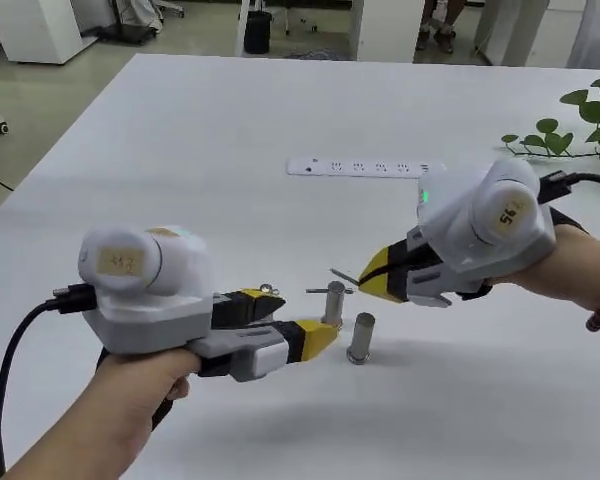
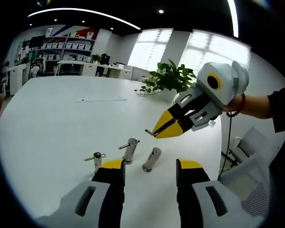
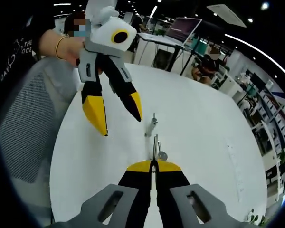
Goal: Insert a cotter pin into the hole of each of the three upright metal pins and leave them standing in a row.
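Three short upright metal pins stand in a row on the white table. In the left gripper view, the left pin [image 2: 98, 160] and the middle pin [image 2: 130, 149] each carry a cotter pin through the top. The right pin [image 2: 152, 159] has none. From the head view I see the middle pin [image 1: 333, 302] and the bare pin [image 1: 360, 338]. My left gripper [image 1: 290, 318] is open, its jaws either side of the row's near end. My right gripper [image 1: 365, 278] is shut on a cotter pin [image 1: 345, 275], held just above and right of the pins; the cotter pin [image 3: 155, 145] sticks out past the tips.
A white power strip [image 1: 365, 167] lies farther back on the table. A green plant [image 1: 580, 125] trails over the far right edge. The table [image 1: 180, 160] is broad and bare around the pins. Cables run from both grippers.
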`<state>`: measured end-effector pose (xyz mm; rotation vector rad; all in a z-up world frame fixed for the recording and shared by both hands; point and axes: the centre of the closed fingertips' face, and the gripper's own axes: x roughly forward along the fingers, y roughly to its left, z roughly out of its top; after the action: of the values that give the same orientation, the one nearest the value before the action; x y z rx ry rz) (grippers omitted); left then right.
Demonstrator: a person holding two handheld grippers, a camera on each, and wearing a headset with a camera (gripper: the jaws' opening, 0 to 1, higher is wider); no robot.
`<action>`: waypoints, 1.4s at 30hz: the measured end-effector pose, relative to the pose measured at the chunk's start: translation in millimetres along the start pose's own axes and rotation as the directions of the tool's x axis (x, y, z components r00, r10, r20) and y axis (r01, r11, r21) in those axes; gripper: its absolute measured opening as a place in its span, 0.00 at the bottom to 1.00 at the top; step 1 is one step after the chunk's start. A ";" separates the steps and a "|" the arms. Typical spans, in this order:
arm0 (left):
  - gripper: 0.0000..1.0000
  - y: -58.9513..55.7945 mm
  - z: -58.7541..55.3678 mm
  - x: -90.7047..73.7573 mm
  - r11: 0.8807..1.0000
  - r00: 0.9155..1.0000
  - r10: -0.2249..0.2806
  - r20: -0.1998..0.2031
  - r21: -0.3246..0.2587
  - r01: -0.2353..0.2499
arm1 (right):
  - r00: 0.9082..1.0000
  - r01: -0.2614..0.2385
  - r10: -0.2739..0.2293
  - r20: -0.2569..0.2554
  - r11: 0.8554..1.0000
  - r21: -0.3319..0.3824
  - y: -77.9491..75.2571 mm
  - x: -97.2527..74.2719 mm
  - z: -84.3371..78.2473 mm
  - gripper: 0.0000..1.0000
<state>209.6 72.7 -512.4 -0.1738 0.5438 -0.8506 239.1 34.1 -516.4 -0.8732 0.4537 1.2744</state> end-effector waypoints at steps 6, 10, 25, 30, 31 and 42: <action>0.30 -5.8 1.7 -0.4 0.999 1.000 -0.024 0.007 -0.032 0.025 | 1.000 -0.030 0.030 0.008 0.998 -0.052 14.9 3.1 8.5 0.00; 0.26 -9.9 2.8 -0.5 0.998 0.999 -0.042 0.014 -0.048 0.042 | 0.999 -0.047 0.048 0.012 0.995 -0.087 22.5 5.0 13.1 0.00; 0.16 -17.8 1.3 0.8 0.994 0.997 -0.071 0.024 -0.081 0.073 | 0.998 -0.064 0.067 0.015 0.986 -0.157 34.7 9.2 20.9 0.00; 0.14 -18.9 1.4 0.9 0.993 0.997 -0.075 0.029 -0.089 0.077 | 0.997 -0.067 0.071 0.013 0.983 -0.173 37.4 9.7 21.9 0.00; 0.13 -18.7 1.6 0.9 0.993 0.997 -0.077 0.031 -0.091 0.079 | 0.997 -0.068 0.071 0.011 0.982 -0.178 38.0 9.8 22.1 0.00; 0.05 -17.7 0.9 1.5 0.992 0.997 -0.068 0.036 -0.103 0.072 | 0.998 -0.062 0.065 0.011 0.978 -0.200 39.6 9.7 24.6 0.00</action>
<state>199.0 59.9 -505.9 -0.3032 0.5550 -0.8868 200.0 61.0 -520.7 -1.0221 0.3461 1.4026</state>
